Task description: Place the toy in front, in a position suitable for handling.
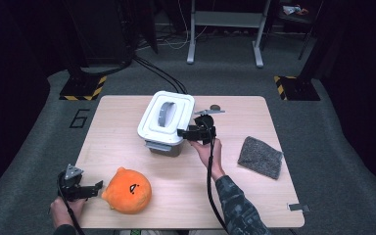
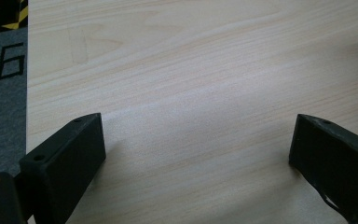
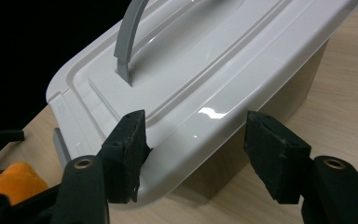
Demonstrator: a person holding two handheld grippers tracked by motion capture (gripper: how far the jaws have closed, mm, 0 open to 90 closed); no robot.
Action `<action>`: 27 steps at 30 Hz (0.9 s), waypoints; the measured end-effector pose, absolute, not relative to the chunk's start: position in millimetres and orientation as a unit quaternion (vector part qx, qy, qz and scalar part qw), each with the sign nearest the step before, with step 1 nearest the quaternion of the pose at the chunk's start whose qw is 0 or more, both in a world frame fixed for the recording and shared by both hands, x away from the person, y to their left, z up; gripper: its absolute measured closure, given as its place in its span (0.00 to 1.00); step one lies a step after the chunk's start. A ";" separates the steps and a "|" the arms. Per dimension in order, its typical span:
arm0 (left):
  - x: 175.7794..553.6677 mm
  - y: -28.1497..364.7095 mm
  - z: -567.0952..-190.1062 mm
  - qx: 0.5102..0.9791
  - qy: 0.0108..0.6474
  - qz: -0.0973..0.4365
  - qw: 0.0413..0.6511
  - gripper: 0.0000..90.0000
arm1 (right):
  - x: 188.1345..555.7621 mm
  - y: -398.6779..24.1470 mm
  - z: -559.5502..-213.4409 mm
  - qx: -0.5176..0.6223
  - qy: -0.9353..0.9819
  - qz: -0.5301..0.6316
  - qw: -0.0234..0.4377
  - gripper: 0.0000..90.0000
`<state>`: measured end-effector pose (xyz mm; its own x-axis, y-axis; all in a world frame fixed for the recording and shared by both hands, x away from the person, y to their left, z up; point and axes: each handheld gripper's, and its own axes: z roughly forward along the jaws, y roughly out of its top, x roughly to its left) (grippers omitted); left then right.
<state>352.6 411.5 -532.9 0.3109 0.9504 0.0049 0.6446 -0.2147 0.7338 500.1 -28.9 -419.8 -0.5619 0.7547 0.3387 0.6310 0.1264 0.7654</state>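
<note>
On grey carpet, a pale wooden table (image 1: pixel 274 205) bears a lidded box (image 1: pixel 166 122).

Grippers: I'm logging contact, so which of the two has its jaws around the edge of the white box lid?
The right gripper: its jaws straddle the rim of the white lid of the storage box. The left gripper stands open over bare table beside the orange plush toy.

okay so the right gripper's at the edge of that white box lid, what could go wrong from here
1. The right gripper straddles the lid rim at a corner; one pad touches, the other stands apart, so closing here may slip off.
2. Lifting at one edge could tilt or drag the box along the table.
</note>
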 end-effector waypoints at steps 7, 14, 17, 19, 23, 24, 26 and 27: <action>352.6 411.4 -532.9 0.742 0.537 0.237 0.323 0.04 | 503.1 -12.7 -420.1 0.469 0.747 0.464 0.079 0.41; 352.6 411.4 -532.9 0.742 0.537 0.237 0.323 0.04 | 509.2 -0.5 -420.1 0.478 0.743 0.462 0.082 0.42; 352.7 411.4 -533.1 0.742 0.537 0.237 0.324 0.04 | 512.0 6.0 -419.4 0.478 0.744 0.459 0.085 0.42; 352.7 411.4 -533.1 0.742 0.537 0.238 0.324 0.04 | 513.8 9.4 -418.8 0.478 0.745 0.456 0.088 0.42; 352.6 411.4 -533.2 0.742 0.537 0.237 0.324 0.04 | 514.9 9.5 -417.9 0.477 0.748 0.452 0.092 0.38; 352.7 411.4 -533.2 0.741 0.537 0.237 0.324 0.04 | 515.1 7.0 -418.6 0.473 0.749 0.455 0.091 0.36; 352.5 411.5 -532.7 0.743 0.537 0.235 0.322 0.04 | 513.4 2.3 -419.1 0.477 0.744 0.459 0.090 0.33; 352.6 411.5 -532.8 0.743 0.537 0.237 0.322 0.04 | 512.6 -1.7 -419.0 0.472 0.745 0.463 0.091 0.32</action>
